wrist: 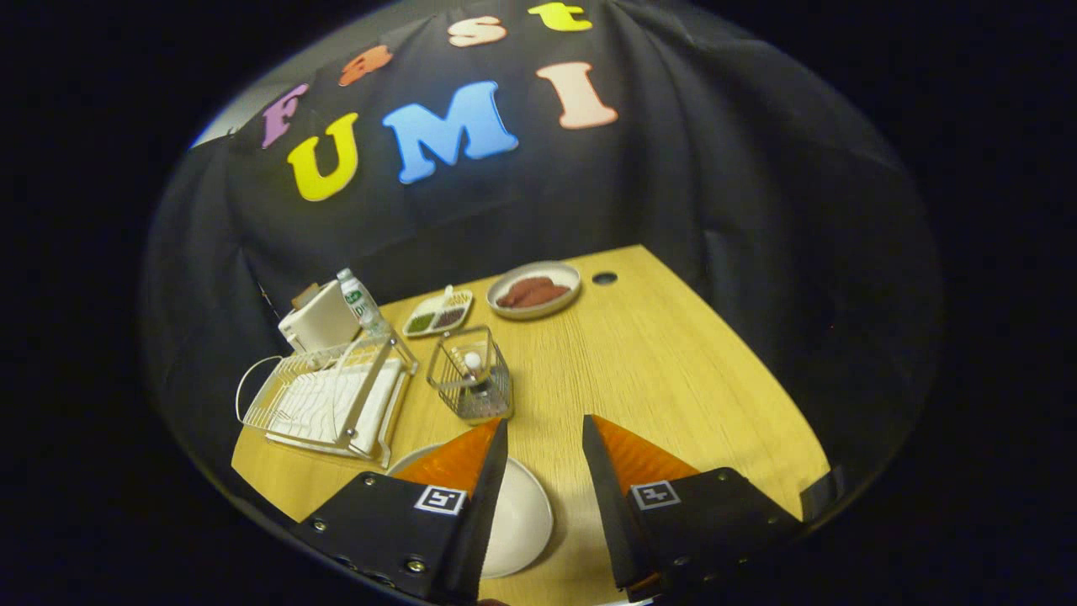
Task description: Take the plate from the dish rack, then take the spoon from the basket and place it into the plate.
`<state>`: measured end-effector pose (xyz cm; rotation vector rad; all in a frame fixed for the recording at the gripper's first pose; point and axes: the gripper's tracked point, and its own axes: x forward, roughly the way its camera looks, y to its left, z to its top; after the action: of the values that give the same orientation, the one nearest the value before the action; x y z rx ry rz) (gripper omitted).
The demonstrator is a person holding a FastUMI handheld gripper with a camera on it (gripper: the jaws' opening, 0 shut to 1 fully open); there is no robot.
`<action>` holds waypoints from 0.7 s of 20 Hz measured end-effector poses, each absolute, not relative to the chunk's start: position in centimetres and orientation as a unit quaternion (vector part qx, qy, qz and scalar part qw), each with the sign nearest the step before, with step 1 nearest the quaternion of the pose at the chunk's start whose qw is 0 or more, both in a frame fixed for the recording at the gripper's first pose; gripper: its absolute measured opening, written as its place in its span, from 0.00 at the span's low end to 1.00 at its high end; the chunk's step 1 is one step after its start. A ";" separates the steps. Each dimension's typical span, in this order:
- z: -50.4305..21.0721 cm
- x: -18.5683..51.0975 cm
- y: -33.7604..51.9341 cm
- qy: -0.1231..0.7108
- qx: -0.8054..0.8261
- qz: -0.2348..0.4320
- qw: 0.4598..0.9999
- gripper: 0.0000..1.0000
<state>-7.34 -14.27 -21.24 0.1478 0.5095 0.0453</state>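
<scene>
While gripper [544,433] hangs over table [673,379], fingers spread apart, grasping nothing; white plate [522,522] lies under left finger; spoon [473,364] stands in basket [471,387] beside dish rack [328,400].

The scene is dimly lit from above; the table [673,370] is given a warm glow, and soft shadows are cast beneath the tongs [545,438]. Straight edges are bowed by fisheye distortion, and outer parts are darkened.
</scene>
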 end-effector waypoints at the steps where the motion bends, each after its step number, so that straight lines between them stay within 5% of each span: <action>1: -19.7 -6.8 -13.8 0.221 0.064 0.033 0.973 0.57; 8: -14.9 -2.9 -10.5 0.071 0.037 0.086 0.993 0.57; 14: -19.8 0.2 -10.3 0.048 0.004 0.098 0.994 0.57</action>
<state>0.16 -10.31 -19.85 0.0085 0.0954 0.1961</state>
